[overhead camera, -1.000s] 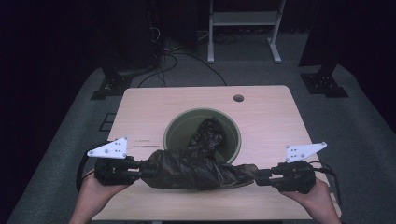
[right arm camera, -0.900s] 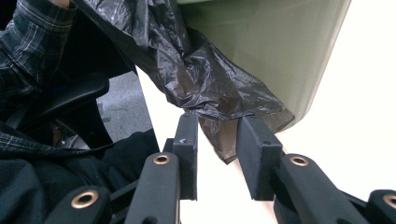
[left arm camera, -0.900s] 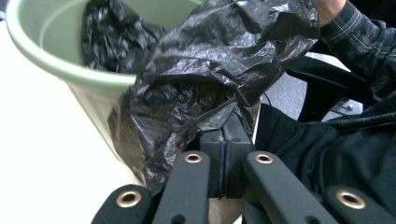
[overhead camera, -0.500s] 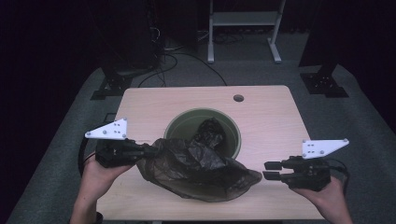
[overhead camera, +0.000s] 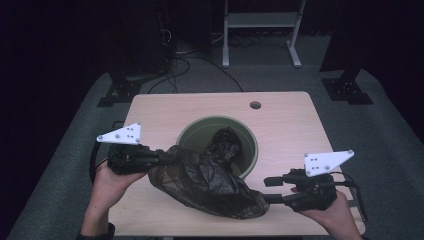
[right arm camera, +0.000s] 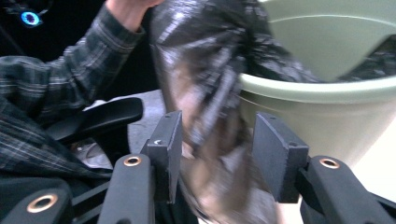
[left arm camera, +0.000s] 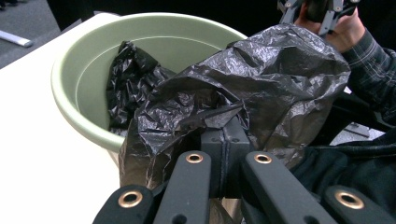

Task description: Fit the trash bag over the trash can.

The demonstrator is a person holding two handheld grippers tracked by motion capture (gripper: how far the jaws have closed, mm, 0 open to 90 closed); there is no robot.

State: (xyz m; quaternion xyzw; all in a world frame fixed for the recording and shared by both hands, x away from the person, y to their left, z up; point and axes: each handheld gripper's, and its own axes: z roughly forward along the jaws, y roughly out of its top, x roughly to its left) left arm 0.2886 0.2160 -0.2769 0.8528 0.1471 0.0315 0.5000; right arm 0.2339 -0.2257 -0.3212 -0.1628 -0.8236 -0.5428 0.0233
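The black plastic bag [overhead camera: 210, 182] hangs stretched across the near half of the table [overhead camera: 290, 125], between the 2 grippers, sagging lowest near the right one. Its upper edge crosses the near rim of the green bucket [overhead camera: 192, 132], which sits in the middle of the table. Inside the bucket lies a 2nd crumpled piece of black plastic [overhead camera: 225, 145]; whether it joins the stretched bag cannot be told.

The left gripper [overhead camera: 162, 156] is clamped on the bag's left end; in the left gripper view its jaws are pressed together with the film [left arm camera: 261, 84] pinched between them, just in front of the bucket [left arm camera: 79, 60]. The right gripper [overhead camera: 270, 190] has just been opening: in the right gripper view its pads [right arm camera: 275, 154] stand apart, and the blurred bag [right arm camera: 210, 116] hangs between them without being pressed.

There is bare wood behind the bucket up to the far edge, where 1 small round hole [overhead camera: 255, 105] sits, and on both sides of the bucket. The right gripper is close to the table's near right corner, the left gripper at its left edge.

Count: 1 bucket, 1 stretched bag, 1 wad inside, 2 grippers, 1 hole.
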